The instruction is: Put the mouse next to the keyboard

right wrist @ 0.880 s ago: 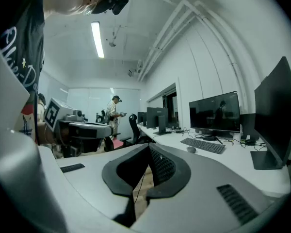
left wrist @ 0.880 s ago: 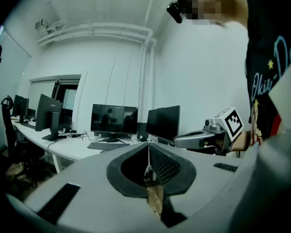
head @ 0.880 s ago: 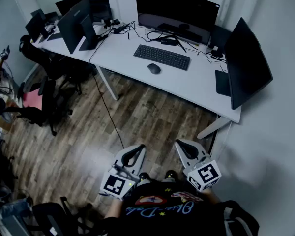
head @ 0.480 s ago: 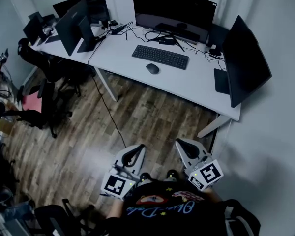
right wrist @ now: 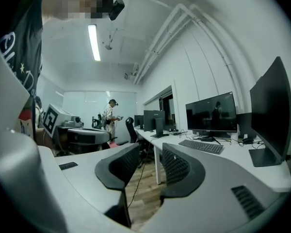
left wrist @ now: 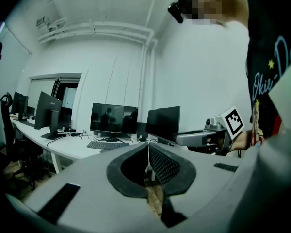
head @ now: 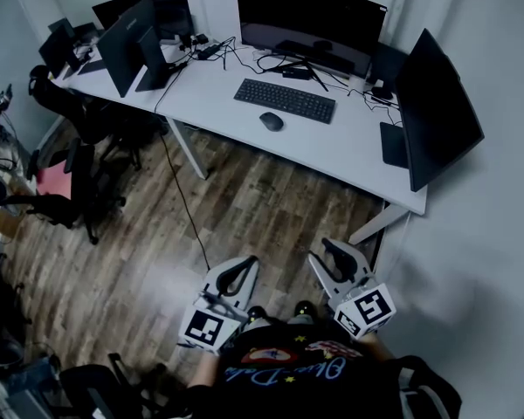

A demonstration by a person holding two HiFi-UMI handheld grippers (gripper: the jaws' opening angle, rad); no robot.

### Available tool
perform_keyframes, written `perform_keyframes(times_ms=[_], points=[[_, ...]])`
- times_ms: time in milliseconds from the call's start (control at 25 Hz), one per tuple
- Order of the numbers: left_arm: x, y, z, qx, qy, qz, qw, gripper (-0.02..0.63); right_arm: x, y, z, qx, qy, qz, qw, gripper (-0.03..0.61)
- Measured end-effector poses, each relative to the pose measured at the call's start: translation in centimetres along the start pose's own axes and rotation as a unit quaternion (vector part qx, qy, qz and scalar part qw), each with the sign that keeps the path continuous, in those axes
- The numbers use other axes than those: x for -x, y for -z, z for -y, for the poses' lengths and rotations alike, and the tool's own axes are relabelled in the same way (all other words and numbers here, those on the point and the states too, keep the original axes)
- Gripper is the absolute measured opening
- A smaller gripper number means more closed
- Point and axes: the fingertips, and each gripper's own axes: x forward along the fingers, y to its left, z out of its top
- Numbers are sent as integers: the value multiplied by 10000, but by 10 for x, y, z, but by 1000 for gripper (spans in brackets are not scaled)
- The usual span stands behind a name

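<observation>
Head view: right tool (head: 329, 252) newly apart.

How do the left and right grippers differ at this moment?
The left gripper's jaws are closed tip to tip; the right gripper's jaws stand apart. In the head view the left gripper angles toward the right, the right gripper toward the left. Shared: both are empty, held close to the person over the wood floor, well away from the mouse on the desk.
</observation>
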Motion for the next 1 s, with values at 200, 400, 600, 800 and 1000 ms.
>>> perform_keyframes(times_ms=[200,400,600,800,1000], points=[[7,2,-12,22,-35,20,10000,5,-9,1,-5,43,19,-61,10000,135],[15,1,-28,29,-34,61,10000,5,-19,-2,-12,64,73,-56,9999,153],[25,2,-42,22,10,67,10000,5,-29,-4,-25,88,133,-54,9999,166],[42,4,-56,51,131,93,9999,5,-40,-3,-44,64,261,-83,9996,179],[58,12,-71,121,164,80,9998,5,-46,-2,-59,86,414,-87,9991,192]])
